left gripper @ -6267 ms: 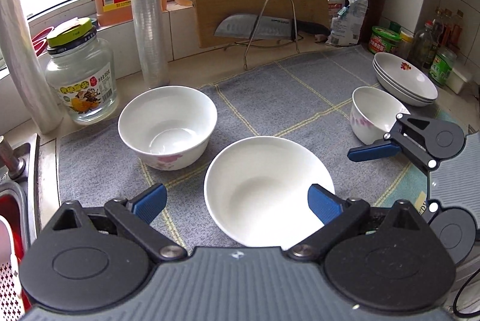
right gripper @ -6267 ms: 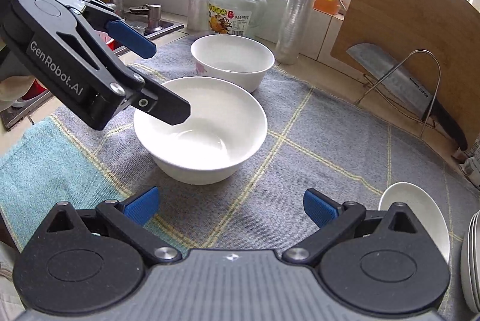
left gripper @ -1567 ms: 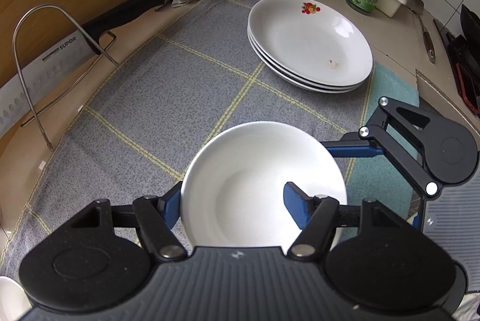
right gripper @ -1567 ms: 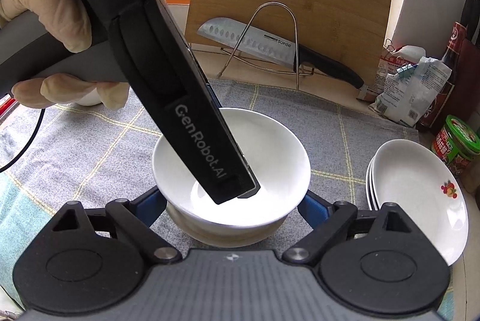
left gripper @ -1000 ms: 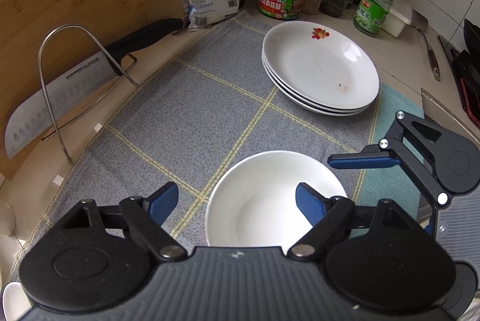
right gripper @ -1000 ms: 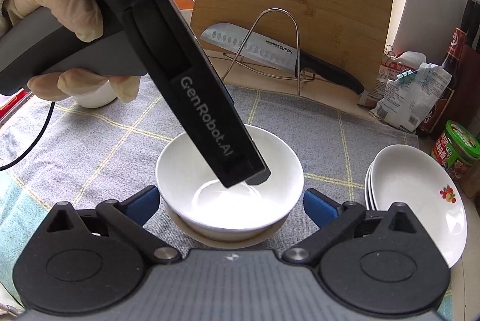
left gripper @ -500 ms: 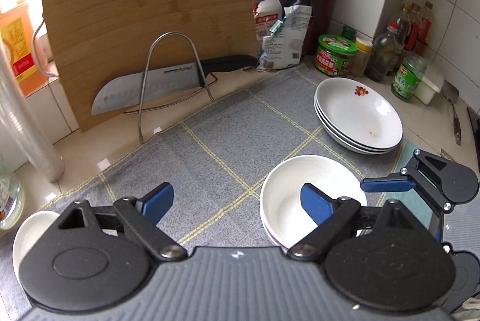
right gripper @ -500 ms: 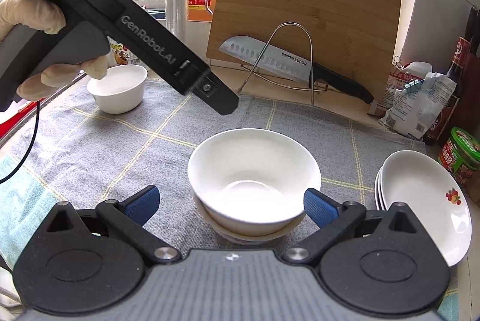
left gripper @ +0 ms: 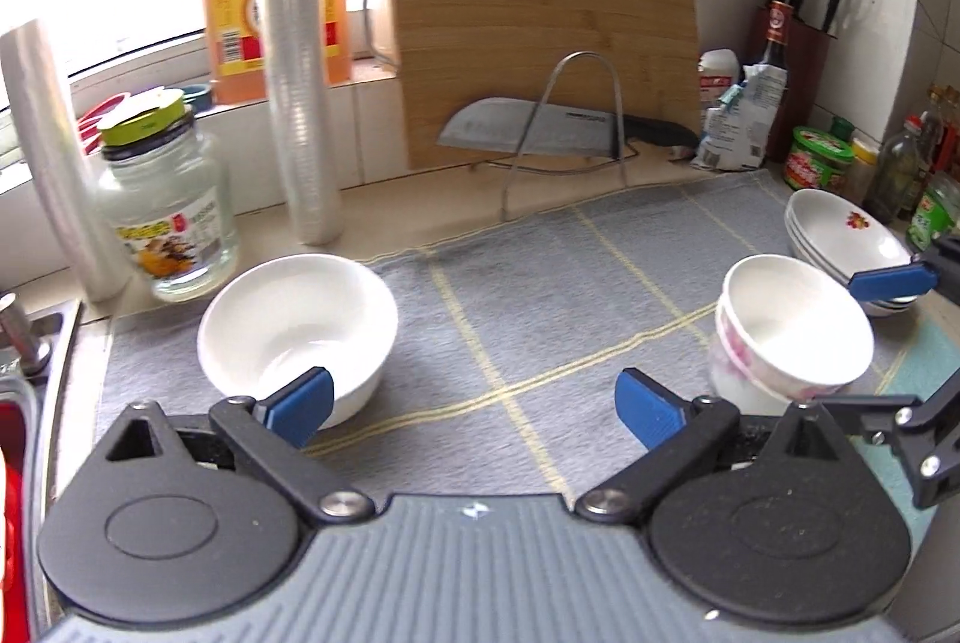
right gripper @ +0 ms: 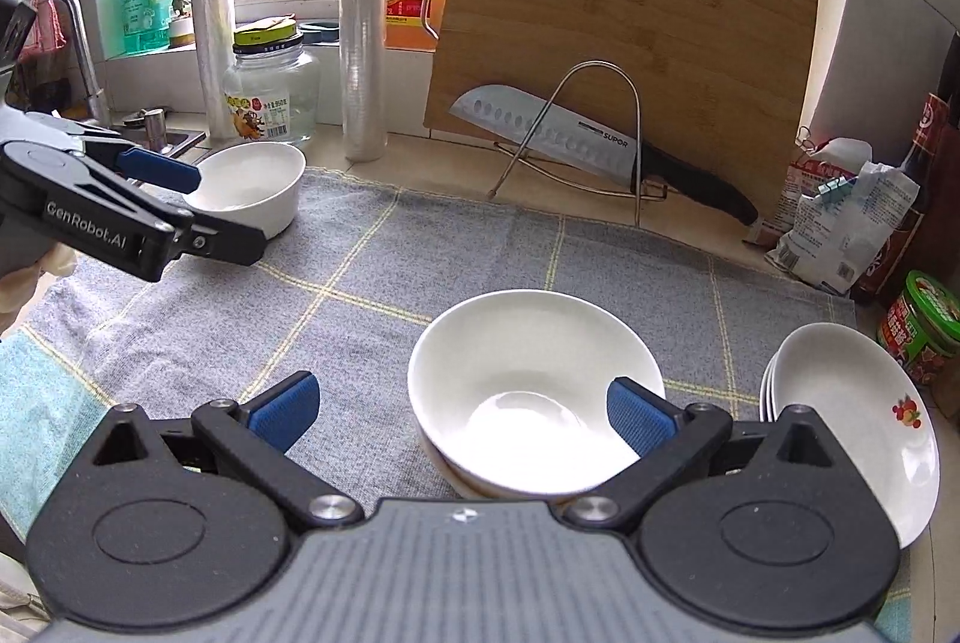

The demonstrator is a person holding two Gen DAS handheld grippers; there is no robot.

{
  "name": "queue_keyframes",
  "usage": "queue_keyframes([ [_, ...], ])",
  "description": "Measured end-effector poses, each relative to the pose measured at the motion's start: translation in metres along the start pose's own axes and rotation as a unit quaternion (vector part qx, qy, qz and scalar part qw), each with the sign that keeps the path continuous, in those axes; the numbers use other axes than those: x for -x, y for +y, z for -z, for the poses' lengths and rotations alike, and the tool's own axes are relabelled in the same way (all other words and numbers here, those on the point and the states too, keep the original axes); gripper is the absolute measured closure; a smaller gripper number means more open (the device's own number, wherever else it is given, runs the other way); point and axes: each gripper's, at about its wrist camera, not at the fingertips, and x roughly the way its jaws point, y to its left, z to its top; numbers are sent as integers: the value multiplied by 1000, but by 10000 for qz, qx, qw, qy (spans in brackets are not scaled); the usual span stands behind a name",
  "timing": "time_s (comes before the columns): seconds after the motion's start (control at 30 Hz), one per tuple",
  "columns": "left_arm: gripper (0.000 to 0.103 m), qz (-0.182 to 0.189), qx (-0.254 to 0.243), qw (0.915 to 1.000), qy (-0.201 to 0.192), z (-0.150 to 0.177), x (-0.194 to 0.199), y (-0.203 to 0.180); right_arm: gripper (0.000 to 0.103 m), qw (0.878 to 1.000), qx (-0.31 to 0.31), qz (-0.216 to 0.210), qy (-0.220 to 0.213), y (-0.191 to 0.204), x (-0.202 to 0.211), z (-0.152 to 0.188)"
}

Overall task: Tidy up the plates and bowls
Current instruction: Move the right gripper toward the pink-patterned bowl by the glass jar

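Kitchen desk (left gripper: 600,199), covered by a grey checked mat (left gripper: 540,307). Near the mat's left edge: jar (left gripper: 165,205), film roll (left gripper: 300,60), single white bowl (left gripper: 297,331). Left hand-held gripper (left gripper: 474,403): jaws opening, spread wide, nothing between them. Back edge: cutting board (left gripper: 540,24), knife (left gripper: 540,135) on a wire rack. Near the right edge: stacked bowls (right gripper: 534,397); right hand-held gripper (right gripper: 459,412) spread, empty. Far right: stacked plates (right gripper: 852,415).

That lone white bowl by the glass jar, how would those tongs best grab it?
Probably by the rim: the bowl sits upright and open, too wide to span. Come from above on its near side, where the opening left tongs are empty, one finger inside, one outside.
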Motion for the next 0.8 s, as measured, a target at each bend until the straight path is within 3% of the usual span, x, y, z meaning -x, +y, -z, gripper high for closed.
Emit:
queue_keyframes([
  [0.17,3,-321,-26,9994,118,21,-8,38,0,9997,120,-108,195,26,-21,-22],
  [0.37,3,-314,27,9994,156,30,-25,73,0,9987,255,-273,340,57,-50,-50],
  [0.8,6,-112,-248,9996,-25,21,-61,80,0,9970,372,-433,518,82,-90,-94],
])
